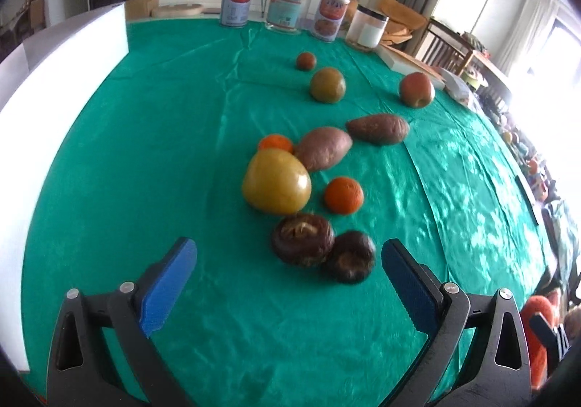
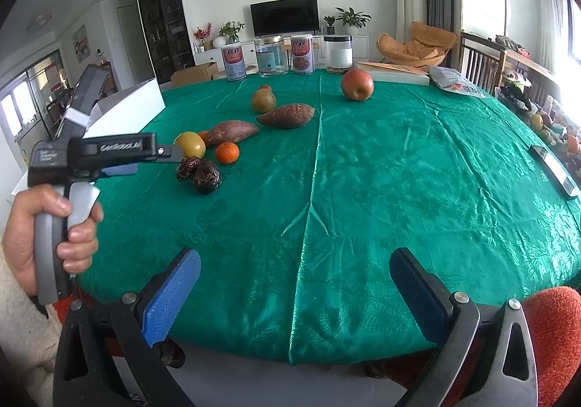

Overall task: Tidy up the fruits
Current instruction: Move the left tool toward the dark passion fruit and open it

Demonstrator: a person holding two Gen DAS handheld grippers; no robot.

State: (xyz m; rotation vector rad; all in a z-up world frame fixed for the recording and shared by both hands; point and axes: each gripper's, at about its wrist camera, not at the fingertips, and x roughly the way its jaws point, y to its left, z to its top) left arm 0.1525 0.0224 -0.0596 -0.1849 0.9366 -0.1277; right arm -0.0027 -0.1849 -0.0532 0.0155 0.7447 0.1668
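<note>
While jaws gape, sweet potatoes [image 1: 323,147] lie crosswise.

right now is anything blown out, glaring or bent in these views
Left wrist view: the window side is blown out white, glare patches streak the green cloth, and the table edge bows from the fisheye. Right wrist view: more even light, the window is bright, the cloth shines, and the corners are dark.

Near cluster: two dark wrinkled fruits [image 1: 321,250] touching, yellow fruit [image 1: 276,181], two oranges [image 1: 343,195], two sweet potatoes [image 1: 322,148]. Farther: greenish pear [image 1: 327,85], red apple [image 1: 417,89] apart.
</note>
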